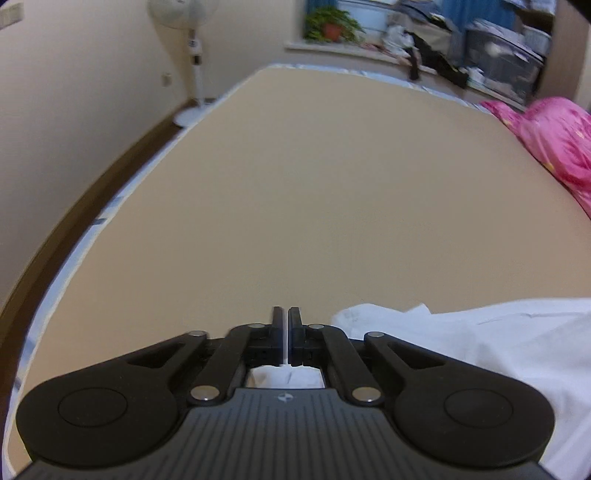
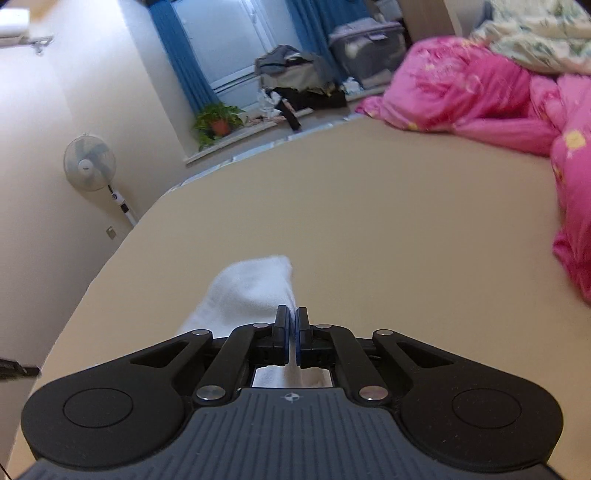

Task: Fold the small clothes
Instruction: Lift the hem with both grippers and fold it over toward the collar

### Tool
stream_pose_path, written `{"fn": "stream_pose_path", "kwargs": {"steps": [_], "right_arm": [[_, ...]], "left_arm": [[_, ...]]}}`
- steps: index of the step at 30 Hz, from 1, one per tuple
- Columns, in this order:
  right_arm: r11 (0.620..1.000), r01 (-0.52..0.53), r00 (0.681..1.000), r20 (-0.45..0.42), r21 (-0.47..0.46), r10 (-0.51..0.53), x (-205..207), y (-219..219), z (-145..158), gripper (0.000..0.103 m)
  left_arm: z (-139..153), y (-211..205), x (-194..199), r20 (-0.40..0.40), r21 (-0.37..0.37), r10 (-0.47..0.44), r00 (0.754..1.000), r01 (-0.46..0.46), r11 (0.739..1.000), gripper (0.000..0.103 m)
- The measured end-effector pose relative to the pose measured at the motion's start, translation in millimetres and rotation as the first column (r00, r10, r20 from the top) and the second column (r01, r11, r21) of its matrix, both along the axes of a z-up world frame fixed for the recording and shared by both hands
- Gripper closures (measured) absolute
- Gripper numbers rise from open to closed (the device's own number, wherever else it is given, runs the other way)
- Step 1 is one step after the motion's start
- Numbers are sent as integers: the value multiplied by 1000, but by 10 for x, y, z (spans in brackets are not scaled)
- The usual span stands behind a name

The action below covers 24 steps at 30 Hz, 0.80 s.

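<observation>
A white garment (image 1: 480, 343) lies on the tan bed sheet (image 1: 314, 184) at the lower right of the left wrist view. My left gripper (image 1: 287, 314) is shut on an edge of it; a thin white strip shows between the fingers and white cloth shows under the jaws. In the right wrist view the white garment (image 2: 251, 291) rises as a fold just left of my right gripper (image 2: 292, 314), which is shut on its edge. White cloth shows between and under the fingers there too.
A pink quilt (image 2: 480, 96) is heaped along the right side of the bed, also in the left wrist view (image 1: 554, 140). A standing fan (image 2: 90, 162) is by the left wall. A windowsill with a potted plant (image 1: 332, 26) and piled clothes lies beyond the bed.
</observation>
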State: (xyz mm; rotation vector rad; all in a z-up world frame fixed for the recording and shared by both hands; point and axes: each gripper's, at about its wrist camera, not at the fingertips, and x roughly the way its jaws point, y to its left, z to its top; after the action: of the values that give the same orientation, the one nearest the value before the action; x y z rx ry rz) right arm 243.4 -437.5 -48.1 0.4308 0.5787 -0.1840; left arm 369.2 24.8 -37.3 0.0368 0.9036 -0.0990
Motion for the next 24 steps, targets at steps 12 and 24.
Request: {"fn": "stream_pose_path", "kwargs": {"steps": [12, 24], "right_arm": [[999, 27, 974, -226, 22, -22, 361, -198, -824, 97], [970, 110, 991, -97, 218, -90, 30, -289, -564, 101]], "left_arm": [[-830, -802, 674, -223, 148, -103, 969, 138, 979, 38], [88, -75, 161, -16, -63, -9, 1000, 8, 998, 99]]}}
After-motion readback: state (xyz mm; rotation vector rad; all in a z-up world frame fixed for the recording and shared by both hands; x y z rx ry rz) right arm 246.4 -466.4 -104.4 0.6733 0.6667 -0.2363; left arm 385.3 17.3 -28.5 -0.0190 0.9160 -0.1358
